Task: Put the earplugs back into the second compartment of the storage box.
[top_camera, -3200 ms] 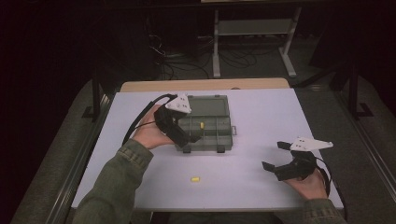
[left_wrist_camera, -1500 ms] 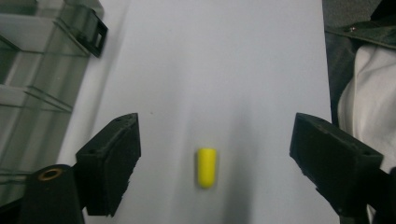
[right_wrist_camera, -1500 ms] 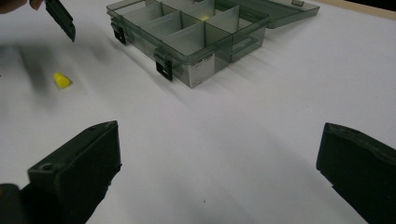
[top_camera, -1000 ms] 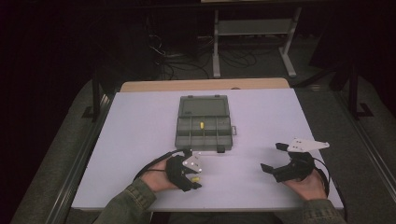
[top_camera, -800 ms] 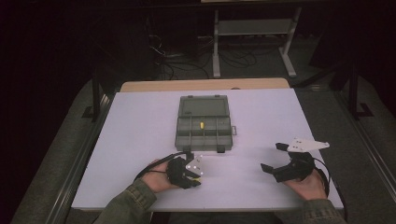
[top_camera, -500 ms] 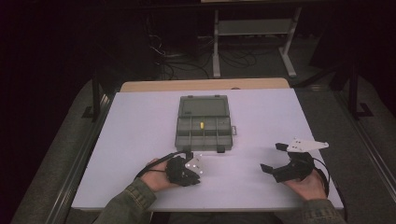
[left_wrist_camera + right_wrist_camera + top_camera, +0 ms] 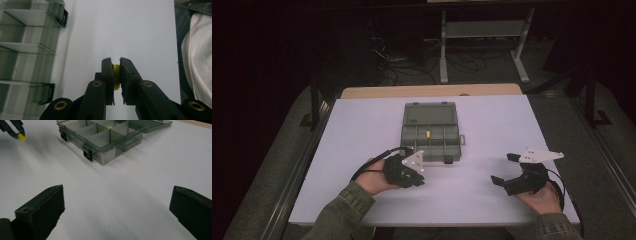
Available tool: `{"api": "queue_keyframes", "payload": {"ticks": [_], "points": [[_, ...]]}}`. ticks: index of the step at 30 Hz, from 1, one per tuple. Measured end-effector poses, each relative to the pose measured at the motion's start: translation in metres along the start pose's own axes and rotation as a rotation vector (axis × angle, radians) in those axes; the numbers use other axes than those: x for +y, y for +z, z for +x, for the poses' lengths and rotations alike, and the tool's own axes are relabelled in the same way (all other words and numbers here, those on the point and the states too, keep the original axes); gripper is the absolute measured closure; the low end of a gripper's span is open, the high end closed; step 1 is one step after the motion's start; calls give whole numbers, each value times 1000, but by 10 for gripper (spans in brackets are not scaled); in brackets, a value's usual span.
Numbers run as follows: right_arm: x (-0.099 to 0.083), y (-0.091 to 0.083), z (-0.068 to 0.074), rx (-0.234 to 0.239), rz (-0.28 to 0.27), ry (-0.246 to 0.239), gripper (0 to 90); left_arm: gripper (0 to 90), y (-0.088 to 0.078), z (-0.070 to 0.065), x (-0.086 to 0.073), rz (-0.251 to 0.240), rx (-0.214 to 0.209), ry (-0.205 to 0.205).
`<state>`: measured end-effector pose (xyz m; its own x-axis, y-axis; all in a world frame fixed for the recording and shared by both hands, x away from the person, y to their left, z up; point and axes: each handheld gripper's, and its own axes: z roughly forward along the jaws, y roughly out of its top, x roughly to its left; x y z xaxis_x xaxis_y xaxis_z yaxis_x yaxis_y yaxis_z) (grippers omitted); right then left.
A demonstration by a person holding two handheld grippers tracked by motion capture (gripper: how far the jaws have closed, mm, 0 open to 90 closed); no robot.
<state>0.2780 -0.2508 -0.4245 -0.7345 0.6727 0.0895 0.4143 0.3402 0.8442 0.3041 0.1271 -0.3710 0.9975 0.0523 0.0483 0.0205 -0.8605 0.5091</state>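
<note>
My left gripper [image 7: 418,180] hovers just above the white table [image 7: 362,125], in front of the box's near left corner. It is shut on a small yellow piece [image 7: 116,74], which sits pinched between the black pads [image 7: 108,67]. The right gripper view catches that same yellow piece [image 7: 21,137] at the left gripper's tips [image 7: 15,130], clear of the tabletop. A grey see-through compartment box [image 7: 432,134] lies open mid-table, with a second yellow piece [image 7: 428,133] in a middle compartment. My right gripper [image 7: 503,168] rests open near the front right, nothing between its jaws.
The box's lid [image 7: 429,112] lies flat behind it. Black latches [image 7: 88,154] stick out on its near wall. A metal stand [image 7: 484,30] and cables are on the floor beyond the table. The person's white clothing [image 7: 197,62] lies at the near edge.
The left gripper's jaws have shut on the yellow piece that lay on the table, and the hand has risen a little with it. The right gripper has stayed put.
</note>
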Motion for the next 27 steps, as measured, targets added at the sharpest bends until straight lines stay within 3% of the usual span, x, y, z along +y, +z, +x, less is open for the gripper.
{"api": "queue_keyframes", "payload": {"ticks": [11,27], "points": [[0,0,0,0,1,-1,0,822,-21,16,11,-29,19,-10],[0,1,0,3,7,1,0,822,-36,40,25,-7,43,-15]]}}
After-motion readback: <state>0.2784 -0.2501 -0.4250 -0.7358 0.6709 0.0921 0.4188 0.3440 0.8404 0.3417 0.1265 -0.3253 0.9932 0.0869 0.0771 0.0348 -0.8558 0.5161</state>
